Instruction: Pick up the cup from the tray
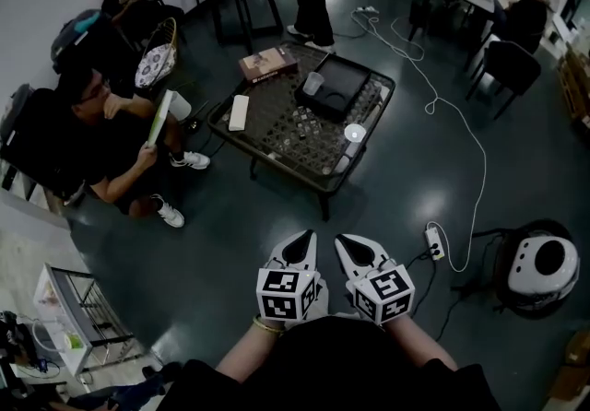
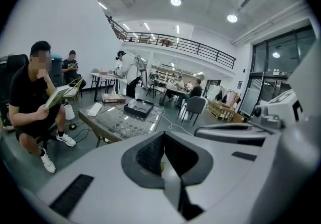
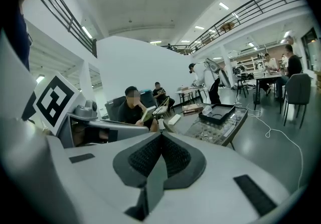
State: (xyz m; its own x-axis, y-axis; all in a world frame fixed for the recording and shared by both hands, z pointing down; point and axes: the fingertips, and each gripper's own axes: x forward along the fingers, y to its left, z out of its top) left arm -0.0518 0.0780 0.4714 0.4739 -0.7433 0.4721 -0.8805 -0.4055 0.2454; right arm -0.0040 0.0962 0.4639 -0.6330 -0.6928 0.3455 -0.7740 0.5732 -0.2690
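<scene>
A clear cup (image 1: 313, 83) stands at the left edge of a black tray (image 1: 339, 87) on the low wicker table (image 1: 277, 137), far ahead of me. In the left gripper view the cup (image 2: 132, 103) is small by the tray (image 2: 139, 109); in the right gripper view the cup (image 3: 206, 110) leans at the tray (image 3: 219, 112). My left gripper (image 1: 302, 240) and right gripper (image 1: 347, 243) are held side by side close to my body. Both are shut with nothing between the jaws, well short of the table.
A seated person (image 1: 101, 137) reads left of the table. On the table lie a book (image 1: 267, 62), a white bar (image 1: 239, 111) and a white disc (image 1: 354, 133). A power strip (image 1: 435, 241) with cable and a round white device (image 1: 539, 266) sit on the floor at right.
</scene>
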